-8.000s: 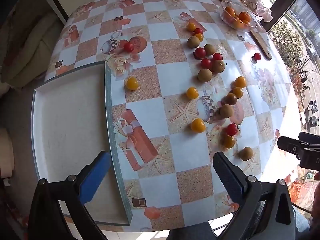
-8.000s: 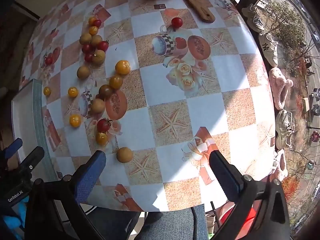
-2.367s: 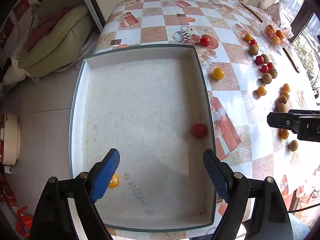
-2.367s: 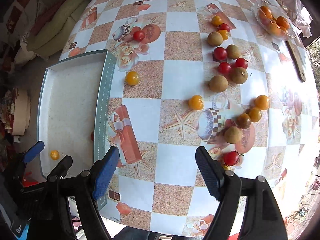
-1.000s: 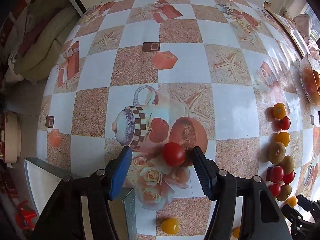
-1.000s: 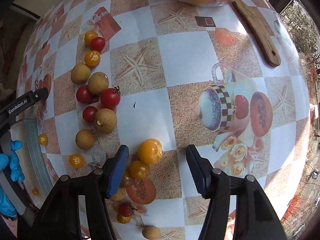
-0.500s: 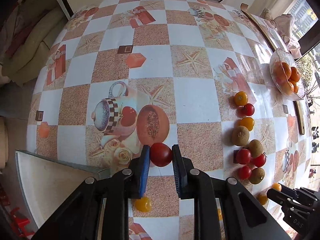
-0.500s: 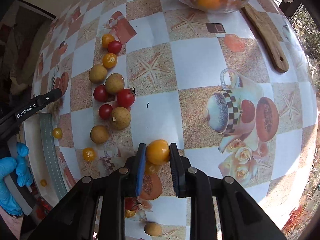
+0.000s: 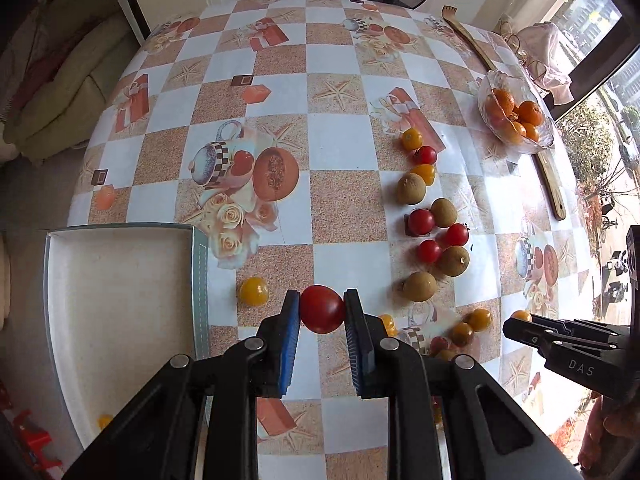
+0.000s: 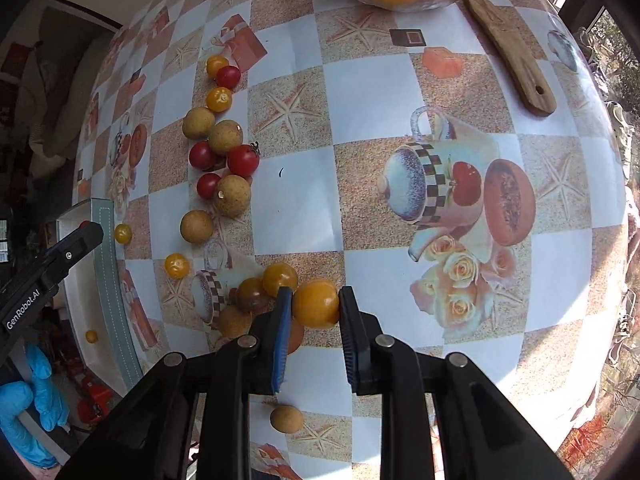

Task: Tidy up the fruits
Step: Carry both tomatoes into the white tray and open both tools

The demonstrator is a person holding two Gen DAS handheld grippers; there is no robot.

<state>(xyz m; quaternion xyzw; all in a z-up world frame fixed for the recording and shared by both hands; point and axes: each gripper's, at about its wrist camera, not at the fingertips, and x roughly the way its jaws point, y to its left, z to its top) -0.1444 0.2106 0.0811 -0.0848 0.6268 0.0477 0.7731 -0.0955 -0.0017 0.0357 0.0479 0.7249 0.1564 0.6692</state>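
My left gripper (image 9: pixel 322 309) is shut on a red tomato (image 9: pixel 322 309) and holds it above the table, right of the white tray (image 9: pixel 120 300). My right gripper (image 10: pixel 315 305) is shut on a yellow tomato (image 10: pixel 316 304), held over the table near several loose fruits. Red tomatoes (image 9: pixel 421 222), yellow tomatoes (image 9: pixel 253 291) and brown round fruits (image 9: pixel 419 286) lie scattered on the patterned tablecloth. One small yellow tomato (image 9: pixel 105 421) lies in the tray's near corner. The left gripper shows at the left edge of the right wrist view (image 10: pixel 60 260).
A glass bowl of oranges (image 9: pixel 516 118) stands at the far right. A long wooden paddle (image 9: pixel 516 92) lies beside it. A sofa (image 9: pixel 52 92) is to the left beyond the table. A brown fruit (image 10: pixel 286 419) lies near the front table edge.
Both grippers closed on their tomatoes half a second ago and have since lifted and drawn back; the left one has moved toward the tray.
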